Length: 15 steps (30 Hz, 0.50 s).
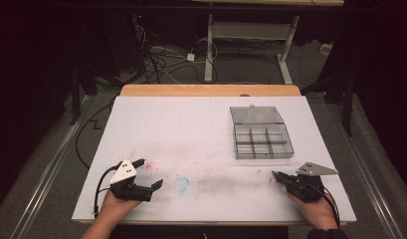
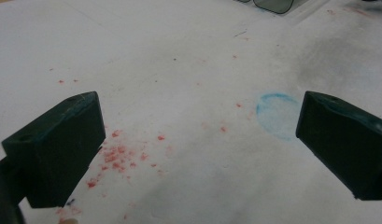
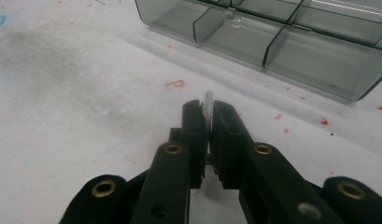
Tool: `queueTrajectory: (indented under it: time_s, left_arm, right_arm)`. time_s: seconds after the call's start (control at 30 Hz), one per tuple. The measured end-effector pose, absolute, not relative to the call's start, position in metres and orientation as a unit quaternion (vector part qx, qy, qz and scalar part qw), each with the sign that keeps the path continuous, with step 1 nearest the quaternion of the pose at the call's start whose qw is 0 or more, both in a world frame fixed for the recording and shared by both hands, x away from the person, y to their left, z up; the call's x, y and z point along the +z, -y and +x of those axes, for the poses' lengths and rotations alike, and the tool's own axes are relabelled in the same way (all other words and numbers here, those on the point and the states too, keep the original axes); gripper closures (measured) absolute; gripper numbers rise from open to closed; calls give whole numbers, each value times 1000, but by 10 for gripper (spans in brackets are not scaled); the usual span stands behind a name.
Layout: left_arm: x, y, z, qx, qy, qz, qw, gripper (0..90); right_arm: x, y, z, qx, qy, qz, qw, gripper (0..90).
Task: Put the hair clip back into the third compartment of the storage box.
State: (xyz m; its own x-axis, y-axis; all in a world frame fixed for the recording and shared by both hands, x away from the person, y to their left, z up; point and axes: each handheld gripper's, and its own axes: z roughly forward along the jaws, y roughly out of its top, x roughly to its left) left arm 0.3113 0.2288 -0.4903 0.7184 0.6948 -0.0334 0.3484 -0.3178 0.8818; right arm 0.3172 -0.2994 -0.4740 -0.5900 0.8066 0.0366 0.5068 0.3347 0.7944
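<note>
My right gripper [image 1: 275,175] [image 3: 206,111] rests low at the table's front right, held by a hand. Its jaws are shut on a small, thin, pale disc [image 3: 208,99], seen edge-on and sticking up just past the pads. A clear plastic compartment box [image 1: 263,140] [image 3: 291,51] lies just beyond it with its lid [image 1: 255,114] folded back; its cells look empty. At the front left, a hand holds my left gripper [image 1: 149,173] [image 2: 198,140] with its jaws wide open over the bare sheet, nothing between them.
The white table sheet [image 1: 181,129] carries red specks, a grey smudge and a faint blue ring mark [image 1: 181,184] [image 2: 277,114] between the two grippers. A wooden edge [image 1: 211,90] runs along the far side. Cables and a desk frame stand on the floor beyond.
</note>
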Motion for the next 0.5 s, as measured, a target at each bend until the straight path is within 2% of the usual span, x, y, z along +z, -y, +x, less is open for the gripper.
queueTrajectory:
  time_s: [0.5]
  left_arm:
    - [-490,-228,311,179,-329,793,481,7]
  right_arm:
    - [-464,303,320,416,-784,413,204,849]
